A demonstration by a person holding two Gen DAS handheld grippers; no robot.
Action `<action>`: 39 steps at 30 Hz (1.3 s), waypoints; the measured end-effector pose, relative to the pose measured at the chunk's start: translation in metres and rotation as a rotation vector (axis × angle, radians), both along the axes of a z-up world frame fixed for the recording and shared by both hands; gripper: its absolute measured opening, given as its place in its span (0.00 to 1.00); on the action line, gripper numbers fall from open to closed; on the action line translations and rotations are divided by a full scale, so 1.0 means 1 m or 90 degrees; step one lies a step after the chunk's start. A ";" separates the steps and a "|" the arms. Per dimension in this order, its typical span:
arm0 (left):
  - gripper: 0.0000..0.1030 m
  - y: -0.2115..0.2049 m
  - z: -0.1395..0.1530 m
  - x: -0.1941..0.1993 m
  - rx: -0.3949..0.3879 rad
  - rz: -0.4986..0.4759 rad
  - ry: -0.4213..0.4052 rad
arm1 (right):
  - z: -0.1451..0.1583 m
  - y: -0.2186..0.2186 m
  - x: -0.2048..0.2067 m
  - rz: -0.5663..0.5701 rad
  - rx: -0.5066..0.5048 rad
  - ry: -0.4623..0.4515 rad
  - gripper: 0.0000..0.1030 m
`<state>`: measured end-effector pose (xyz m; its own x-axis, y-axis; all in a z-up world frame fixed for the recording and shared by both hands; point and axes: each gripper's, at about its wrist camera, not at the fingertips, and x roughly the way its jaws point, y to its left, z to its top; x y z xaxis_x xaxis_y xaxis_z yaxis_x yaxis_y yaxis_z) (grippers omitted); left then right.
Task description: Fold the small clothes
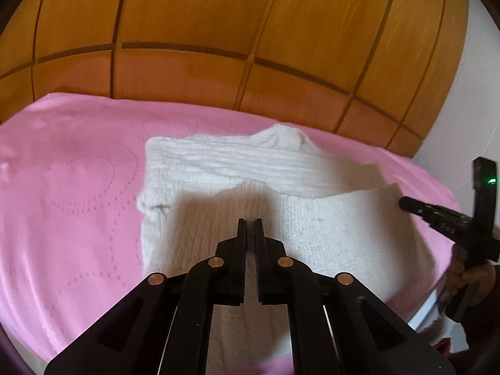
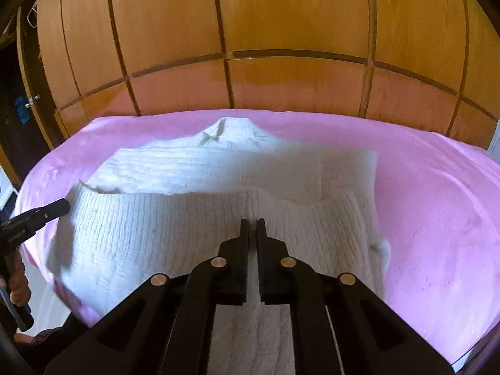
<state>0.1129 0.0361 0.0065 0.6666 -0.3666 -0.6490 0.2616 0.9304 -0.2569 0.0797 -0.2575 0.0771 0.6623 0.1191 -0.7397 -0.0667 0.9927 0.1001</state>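
Note:
A white knit sweater point(image 1: 237, 162) lies on a pink sheet point(image 1: 78, 187), collar toward the wooden wall. Its lower part is lifted and folded toward the collar. My left gripper point(image 1: 250, 223) is shut on the sweater's hem, and cloth hangs down between its fingers. My right gripper point(image 2: 253, 223) is shut on the hem of the sweater point(image 2: 218, 168) as well. In the left wrist view the right gripper point(image 1: 403, 202) pinches the hem's right corner. In the right wrist view the left gripper point(image 2: 64, 204) pinches the hem's left corner.
A wood-panelled wall point(image 1: 218, 31) stands just behind the bed. A white wall point(image 1: 481, 93) is at the right. The pink sheet point(image 2: 437, 218) spreads wide on both sides of the sweater. A dark doorway with a knob point(image 2: 32, 100) is at the far left.

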 end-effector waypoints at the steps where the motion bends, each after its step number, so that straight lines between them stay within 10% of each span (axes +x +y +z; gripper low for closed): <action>1: 0.04 -0.004 -0.006 0.011 0.010 0.005 0.011 | -0.008 -0.001 0.007 -0.004 0.005 0.011 0.04; 5: 0.00 -0.007 -0.041 0.043 0.066 0.052 0.081 | -0.046 0.003 0.031 -0.027 -0.012 0.059 0.04; 12: 0.02 0.025 -0.036 0.027 0.007 0.063 0.091 | -0.060 0.003 0.032 -0.033 -0.006 0.056 0.05; 16: 0.65 0.041 -0.024 0.006 -0.002 0.061 0.053 | -0.062 0.003 0.033 -0.037 -0.002 0.053 0.05; 17: 0.66 0.045 -0.023 0.005 0.001 0.065 0.039 | -0.061 0.004 0.032 -0.038 0.000 0.053 0.06; 24: 0.59 0.036 -0.035 0.027 0.034 0.012 0.061 | -0.059 0.002 0.032 -0.037 0.004 0.059 0.07; 29: 0.22 0.029 -0.046 0.035 0.062 0.013 0.065 | -0.044 -0.002 0.030 -0.023 0.031 0.062 0.35; 39: 0.22 0.031 -0.047 0.031 0.054 0.021 0.052 | -0.005 -0.056 0.006 -0.097 0.001 0.007 0.44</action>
